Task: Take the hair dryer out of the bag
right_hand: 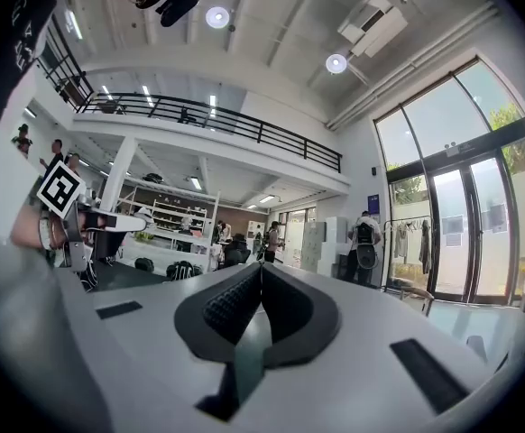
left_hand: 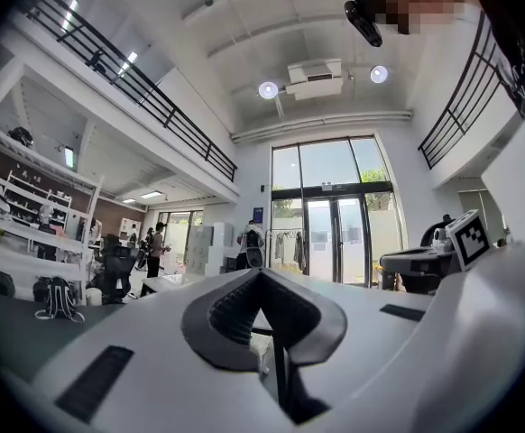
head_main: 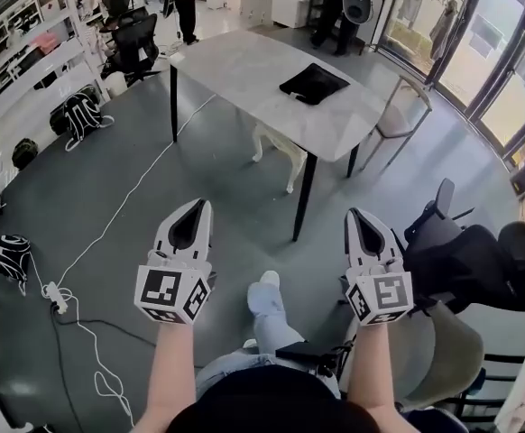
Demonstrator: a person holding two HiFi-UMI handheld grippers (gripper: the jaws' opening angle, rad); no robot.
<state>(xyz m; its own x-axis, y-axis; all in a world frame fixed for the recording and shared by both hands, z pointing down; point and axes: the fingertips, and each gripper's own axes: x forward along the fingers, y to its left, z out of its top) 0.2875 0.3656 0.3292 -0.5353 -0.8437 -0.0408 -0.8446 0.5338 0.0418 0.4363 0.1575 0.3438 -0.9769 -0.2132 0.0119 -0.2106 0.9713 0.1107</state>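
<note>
**Still Far From the Bag, and Lots to Bump Into**

At about 8 o'clock from the person's shoe [head_main: 264, 282], a white cable [head_main: 109, 233] lies across the grey floor. A foot could catch on it, and then the person could trip.

The left gripper [head_main: 194, 209] points to 12 o'clock. Its jaws are pressed together and there is nothing between them.

The table [head_main: 235, 66] is up at 12 o'clock, well apart from both tools. The black bag [head_main: 314, 83] lies flat on it, near the right end. The hair dryer cannot be seen, so I think it is inside the bag.

Closed jaws cannot pick anything up, so they have to spread first. If closed tips poke the bag, it could slide on the smooth top and go to the edge. The bag looks soft. If only one tool pulls the dryer, I think the whole bag may lift up with it, so the other tool should pin the bag down. The dryer's cord could also catch in the bag's mouth.

The black table leg [head_main: 304, 197] stands between the two tools, at about 12 o'clock from the shoe. A shin could knock it and shake the table.

The right gripper [head_main: 360, 216] is also pressed shut and holds nothing. A black chair [head_main: 465, 260] is just beside it at 3 o'clock, and the tool could bang into it
</note>
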